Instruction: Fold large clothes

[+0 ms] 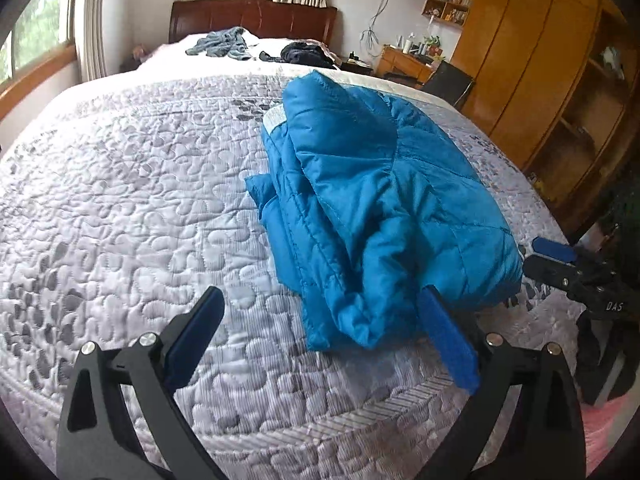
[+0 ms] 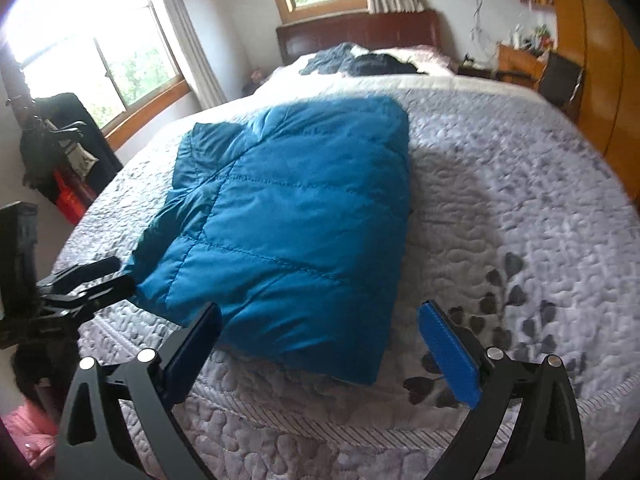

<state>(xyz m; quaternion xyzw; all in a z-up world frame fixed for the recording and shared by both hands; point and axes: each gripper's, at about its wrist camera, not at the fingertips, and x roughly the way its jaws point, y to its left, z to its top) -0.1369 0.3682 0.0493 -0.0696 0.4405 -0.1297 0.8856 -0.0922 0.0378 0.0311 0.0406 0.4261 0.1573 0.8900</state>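
A blue quilted jacket lies folded into a thick bundle on the bed's grey patterned quilt, near the foot edge. My left gripper is open just short of the bundle's near end, and its right pad touches or overlaps the fabric edge. In the right wrist view the jacket appears as a flat rectangular fold. My right gripper is open at the jacket's near edge with nothing between its fingers. Each gripper shows in the other's view, the right gripper at the right and the left gripper at the left.
Dark and grey clothes lie near the wooden headboard. A wooden wardrobe and a desk stand to the right of the bed. Windows line the left wall, with dark items below them. The mattress edge runs just under my grippers.
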